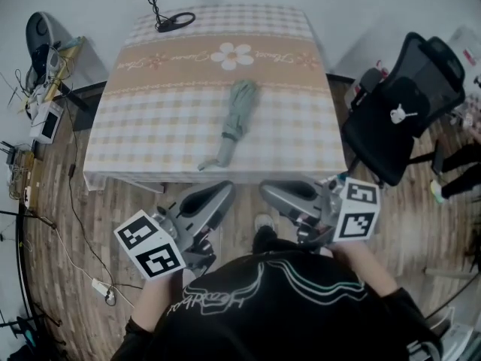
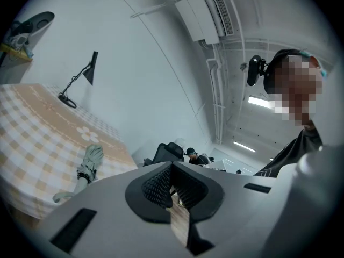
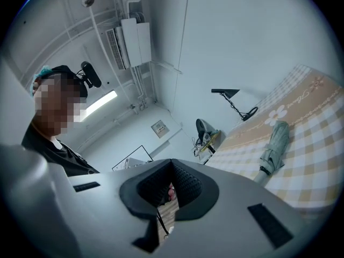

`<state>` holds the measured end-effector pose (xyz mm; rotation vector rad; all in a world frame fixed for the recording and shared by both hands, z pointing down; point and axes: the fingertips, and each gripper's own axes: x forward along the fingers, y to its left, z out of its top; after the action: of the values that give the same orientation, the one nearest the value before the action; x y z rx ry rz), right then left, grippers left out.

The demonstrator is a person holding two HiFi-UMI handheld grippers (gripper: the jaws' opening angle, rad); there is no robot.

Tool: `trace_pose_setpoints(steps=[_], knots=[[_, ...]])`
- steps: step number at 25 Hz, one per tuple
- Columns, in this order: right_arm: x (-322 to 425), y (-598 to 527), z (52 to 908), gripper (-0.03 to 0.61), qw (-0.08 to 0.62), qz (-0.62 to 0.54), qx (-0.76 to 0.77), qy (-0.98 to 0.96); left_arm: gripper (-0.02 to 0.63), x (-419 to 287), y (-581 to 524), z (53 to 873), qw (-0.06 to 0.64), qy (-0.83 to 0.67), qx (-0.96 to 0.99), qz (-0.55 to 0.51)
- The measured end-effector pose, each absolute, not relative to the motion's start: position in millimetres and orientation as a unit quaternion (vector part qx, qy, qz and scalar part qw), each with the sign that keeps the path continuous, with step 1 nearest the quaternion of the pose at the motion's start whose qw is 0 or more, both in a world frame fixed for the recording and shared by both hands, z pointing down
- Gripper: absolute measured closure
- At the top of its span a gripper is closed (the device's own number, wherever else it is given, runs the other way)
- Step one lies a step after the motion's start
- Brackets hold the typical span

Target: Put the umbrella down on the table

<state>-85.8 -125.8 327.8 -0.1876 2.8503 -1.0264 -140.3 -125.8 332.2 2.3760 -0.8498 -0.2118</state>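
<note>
A folded grey-green umbrella (image 1: 237, 117) lies flat on the checked tablecloth of the table (image 1: 150, 130), its handle towards the near edge. It also shows in the left gripper view as the umbrella (image 2: 89, 162) and in the right gripper view as the umbrella (image 3: 276, 142). Both grippers are drawn back off the table, close to the person's chest and above the floor. My left gripper (image 1: 224, 192) is shut with nothing in it; its pads meet (image 2: 172, 169). Beside it my right gripper (image 1: 268, 190) is likewise shut and empty (image 3: 172, 166). Neither touches the umbrella.
A black desk lamp (image 1: 170, 10) stands at the table's far edge. A black office chair (image 1: 406, 100) is at the table's right side. A cluttered stand with cables (image 1: 45, 66) is at the left, and a power strip (image 1: 101, 288) lies on the wooden floor.
</note>
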Motion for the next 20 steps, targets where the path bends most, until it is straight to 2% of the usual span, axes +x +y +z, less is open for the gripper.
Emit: trace_pose_setpoints(steps=[10, 20], knots=[[-87.2, -84.8, 314.2, 0.568, 0.049, -0.305, -0.073, 0.948, 0.617, -142.1, -85.9, 319.2, 0.263, -0.327, 0.906, -0.063], [-91.5, -66.4, 305.3, 0.568, 0.050, -0.293, -0.072, 0.952, 0.617, -148.9, -69.5, 310.8, 0.269, -0.328, 0.902, -0.080]])
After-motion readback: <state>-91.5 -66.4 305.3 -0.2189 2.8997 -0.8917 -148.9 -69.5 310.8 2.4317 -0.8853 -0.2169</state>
